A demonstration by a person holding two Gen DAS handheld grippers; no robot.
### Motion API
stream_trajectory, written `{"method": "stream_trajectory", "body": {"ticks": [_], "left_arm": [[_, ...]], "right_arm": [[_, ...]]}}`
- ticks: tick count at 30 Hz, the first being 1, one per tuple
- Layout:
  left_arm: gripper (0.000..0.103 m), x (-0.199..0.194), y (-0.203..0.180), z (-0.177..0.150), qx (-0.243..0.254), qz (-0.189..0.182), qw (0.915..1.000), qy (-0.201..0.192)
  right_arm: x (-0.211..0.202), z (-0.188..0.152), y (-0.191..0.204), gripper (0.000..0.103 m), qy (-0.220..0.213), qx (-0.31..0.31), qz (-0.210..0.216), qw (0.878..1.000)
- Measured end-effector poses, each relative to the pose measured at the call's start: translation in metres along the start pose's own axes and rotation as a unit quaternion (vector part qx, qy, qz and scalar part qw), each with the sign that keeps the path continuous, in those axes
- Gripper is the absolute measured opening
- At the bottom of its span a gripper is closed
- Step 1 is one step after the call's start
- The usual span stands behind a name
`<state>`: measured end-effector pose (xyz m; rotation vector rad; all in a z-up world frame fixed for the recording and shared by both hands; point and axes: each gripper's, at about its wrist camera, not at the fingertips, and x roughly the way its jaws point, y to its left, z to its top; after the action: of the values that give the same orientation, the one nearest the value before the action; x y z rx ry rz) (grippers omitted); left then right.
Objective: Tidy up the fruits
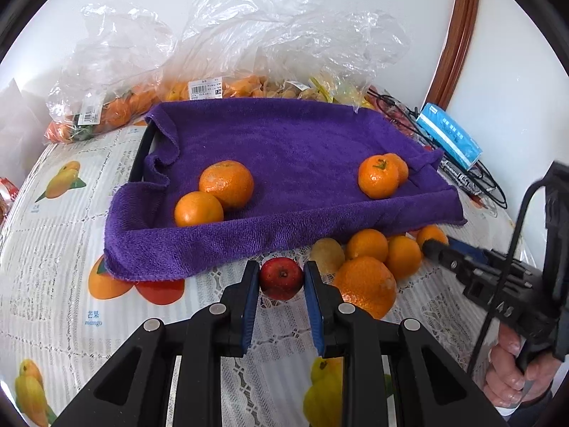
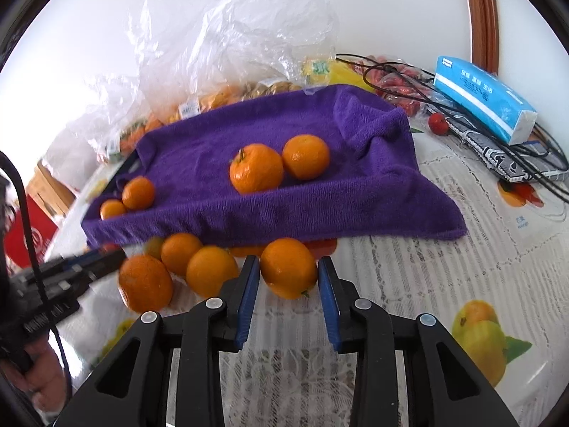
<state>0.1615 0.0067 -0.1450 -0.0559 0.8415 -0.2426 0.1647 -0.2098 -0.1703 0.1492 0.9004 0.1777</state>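
Observation:
A tray lined with a purple towel (image 1: 295,149) holds several oranges, two at its left (image 1: 213,195) and two at its right (image 1: 378,176). In front of it on the table lie several loose oranges (image 1: 366,284), a yellowish fruit (image 1: 327,254) and a small red apple (image 1: 281,277). My left gripper (image 1: 281,279) has its jaws against both sides of the apple. My right gripper (image 2: 288,274) straddles one loose orange (image 2: 288,270), with its pads at the orange's sides. The towel-lined tray (image 2: 284,192) also shows in the right wrist view.
Clear plastic bags of oranges (image 1: 117,71) stand behind the tray. A blue tissue pack (image 2: 483,99), black cables (image 2: 462,106) and a small red fruit (image 2: 439,124) lie at the right back. The tablecloth (image 1: 53,249) has printed fruit pictures. A red box (image 2: 25,235) sits at far left.

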Motion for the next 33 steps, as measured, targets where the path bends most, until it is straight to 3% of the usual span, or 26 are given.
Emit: {"method": "stream_trajectory", "body": {"ticks": [6,15,16,18,23,27,30,33], "left_arm": [[0.024,-0.011,0.011,-0.003,-0.022,0.001,0.9997,-0.008],[0.024,-0.029,0.022,-0.007,-0.044,0.005,0.9988,-0.018],[0.024,-0.031,0.022,-0.007,-0.046,0.005,0.9987,-0.021],[0.024,-0.037,0.022,-0.005,-0.047,0.005,0.9985,-0.027],[0.024,-0.045,0.018,0.002,-0.041,0.003,0.9984,-0.039],[0.024,-0.044,0.020,0.001,-0.045,0.005,0.9983,-0.036],[0.024,-0.041,0.024,0.000,-0.052,0.005,0.9982,-0.030],[0.024,-0.039,0.025,0.000,-0.055,0.004,0.9981,-0.027]], "right_arm": [[0.005,-0.002,0.003,0.033,0.016,-0.013,-0.009,1.000],[-0.017,-0.005,0.010,0.030,-0.013,-0.029,-0.008,0.999],[-0.021,-0.005,0.011,0.029,-0.016,-0.029,-0.006,0.999],[-0.030,-0.002,0.013,0.007,-0.022,-0.030,-0.002,0.999],[-0.037,0.008,0.018,0.007,-0.028,-0.039,-0.004,0.999],[-0.022,0.003,0.016,0.009,-0.012,-0.038,-0.003,0.999],[-0.021,0.000,0.013,0.035,-0.022,-0.037,-0.008,0.999],[-0.019,-0.001,0.010,0.037,-0.016,-0.027,0.008,0.999]]}}
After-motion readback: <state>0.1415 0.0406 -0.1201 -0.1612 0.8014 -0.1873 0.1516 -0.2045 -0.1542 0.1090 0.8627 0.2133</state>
